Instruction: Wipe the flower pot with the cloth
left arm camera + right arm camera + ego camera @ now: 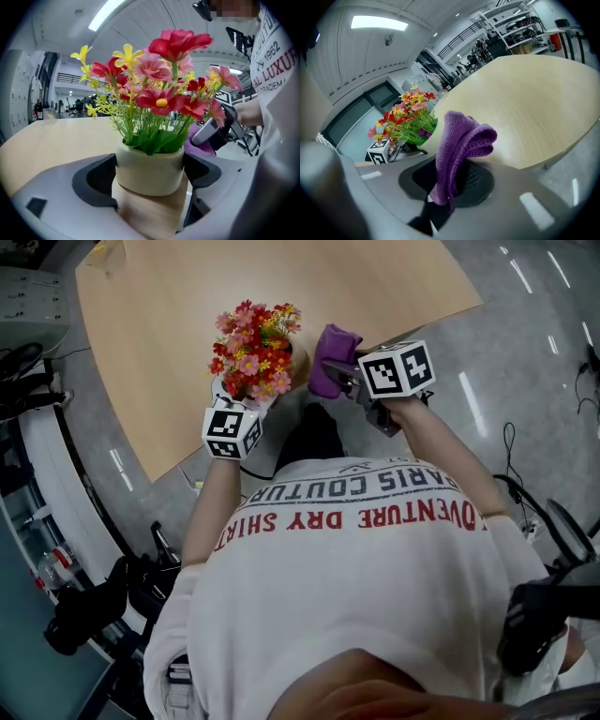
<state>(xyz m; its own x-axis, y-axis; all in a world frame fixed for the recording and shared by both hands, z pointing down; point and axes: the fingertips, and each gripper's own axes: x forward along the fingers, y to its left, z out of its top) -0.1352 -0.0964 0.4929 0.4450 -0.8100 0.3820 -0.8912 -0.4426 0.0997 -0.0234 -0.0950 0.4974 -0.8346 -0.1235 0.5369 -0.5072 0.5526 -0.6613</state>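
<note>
Holding the small cream ceramic flower pot (150,171) is the left gripper (241,399): its dark pads press the pot wall on both sides, so we call it closed on the pot. The right gripper (450,180) is clamped on the purple knitted cloth (461,140), which stands up out of the jaws in a folded bunch.

The pot sits at the near edge of the light wooden table (187,324), roughly upright with a slight tilt. Red and yellow artificial flowers (255,338) fill its top.

Key relation: from the right gripper the pot lies to its left and a little ahead, with the cloth bunch just beside the pot's right wall. The pot's long axis runs up and down, so we judge the wipe would go around or along that free right wall. The cloth hand is the nearer one to that side, since the left gripper's pads cover the other flanks.

Hard to read:
- We cannot tell whether cloth and pot are touching. The head view shows them close, and the flowers cover nearly all of the pot there.
- The pot base is cut off by the jaws, so whether it rests on the table or is lifted is unclear.
</note>
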